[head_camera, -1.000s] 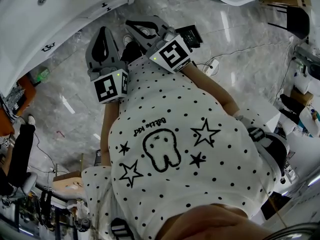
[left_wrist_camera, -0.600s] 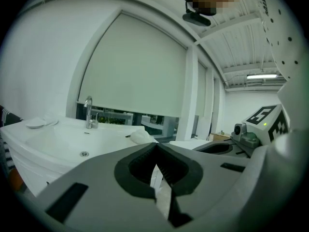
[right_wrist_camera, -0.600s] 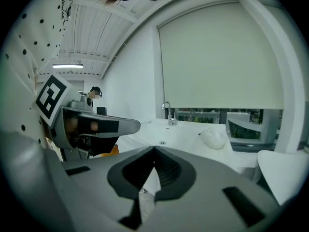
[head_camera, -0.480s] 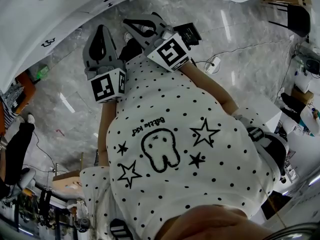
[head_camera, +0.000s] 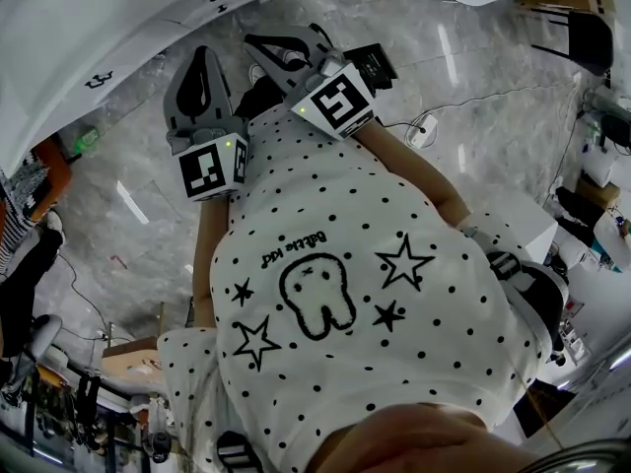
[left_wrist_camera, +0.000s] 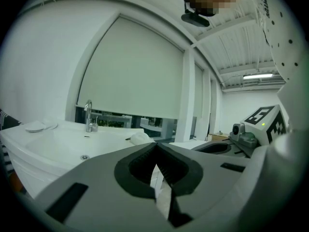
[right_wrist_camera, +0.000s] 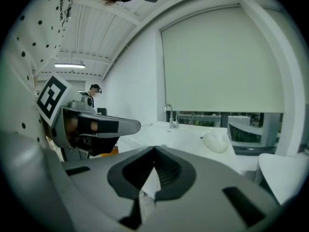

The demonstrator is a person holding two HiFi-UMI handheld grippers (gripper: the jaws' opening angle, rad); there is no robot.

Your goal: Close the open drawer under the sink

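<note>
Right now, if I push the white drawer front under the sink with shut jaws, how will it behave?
The drawer front looks like a flat, hard panel, so it probably won't flex. Its glossy face may let jaws skid; pressing beside the black handle seems safer. It should slide, not tip, though no runners show.

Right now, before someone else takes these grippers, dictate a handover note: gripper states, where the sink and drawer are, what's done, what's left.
Left gripper: shut, empty, held in front of the person's shirt.
Right gripper: shut, empty, beside the left one.
Sink: ahead and to the left, with neither gripper touching it; faucet at its back.
Cabinet front under the sink shows in the head view; I cannot tell whether a drawer is open.
Done: nothing visible.
Left: approach the sink, find the drawer and push it shut.
</note>
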